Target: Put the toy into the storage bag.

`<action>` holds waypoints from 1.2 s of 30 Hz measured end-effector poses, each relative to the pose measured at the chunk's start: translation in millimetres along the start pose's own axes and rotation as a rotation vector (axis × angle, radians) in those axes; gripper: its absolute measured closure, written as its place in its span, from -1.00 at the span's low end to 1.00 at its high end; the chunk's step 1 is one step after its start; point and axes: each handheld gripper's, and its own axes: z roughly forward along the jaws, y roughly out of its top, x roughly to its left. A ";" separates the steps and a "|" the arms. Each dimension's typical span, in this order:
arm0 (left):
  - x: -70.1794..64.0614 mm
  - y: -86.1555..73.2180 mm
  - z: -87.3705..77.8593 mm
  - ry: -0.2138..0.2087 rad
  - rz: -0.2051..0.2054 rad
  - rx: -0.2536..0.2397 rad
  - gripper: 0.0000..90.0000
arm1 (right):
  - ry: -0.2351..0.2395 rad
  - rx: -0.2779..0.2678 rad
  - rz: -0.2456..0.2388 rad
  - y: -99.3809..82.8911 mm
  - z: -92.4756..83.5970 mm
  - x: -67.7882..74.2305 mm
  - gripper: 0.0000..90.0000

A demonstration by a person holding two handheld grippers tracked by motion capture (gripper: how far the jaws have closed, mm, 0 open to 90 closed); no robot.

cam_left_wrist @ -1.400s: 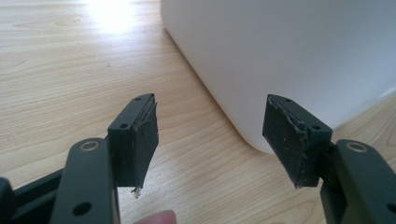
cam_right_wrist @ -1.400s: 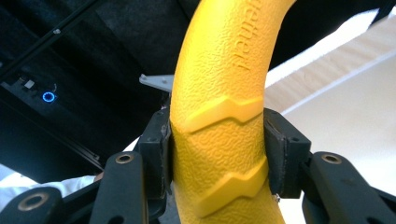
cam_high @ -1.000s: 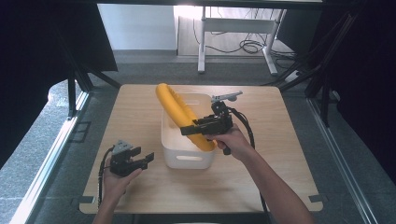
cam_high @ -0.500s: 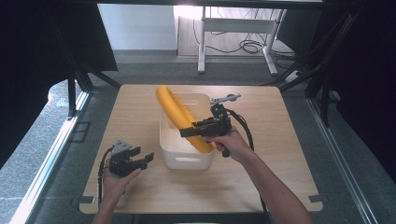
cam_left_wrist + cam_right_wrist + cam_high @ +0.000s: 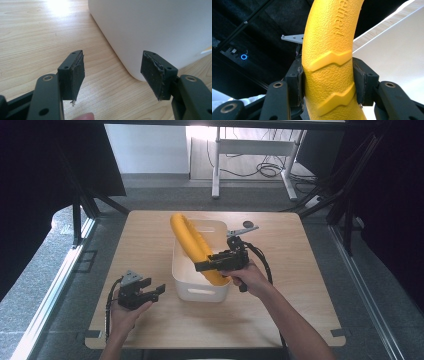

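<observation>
My right gripper (image 5: pixel 216 265) is clamped on a long curved yellow toy (image 5: pixel 194 246); in the right gripper view both pads press against its pebbled sides, just at the raised zigzag ridges (image 5: pixel 329 75). I hold it over the white bin (image 5: pixel 186 281), with its lower end down inside near the front wall and its upper end slanting up past the back left rim. The bin stands at the middle of the wooden desk (image 5: pixel 300 270). My left gripper (image 5: pixel 150 290) rests low on the desk just left of the bin, its jaws spread wide with nothing between them; in the left gripper view they point at the bin's rounded corner (image 5: pixel 150 30).
</observation>
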 end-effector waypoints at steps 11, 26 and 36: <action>-0.2 0.3 2.7 -0.002 0.005 0.006 -0.20 | -0.121 -0.023 -0.114 8.4 -5.4 14.4 -0.35; -1.4 1.5 -1.0 -0.002 0.004 -0.003 -0.20 | -0.315 -0.151 -0.220 -20.9 -79.3 32.4 0.08; -3.7 1.5 0.3 -0.003 0.005 0.002 -0.20 | -0.457 -0.142 -0.249 -51.8 -104.7 26.5 0.33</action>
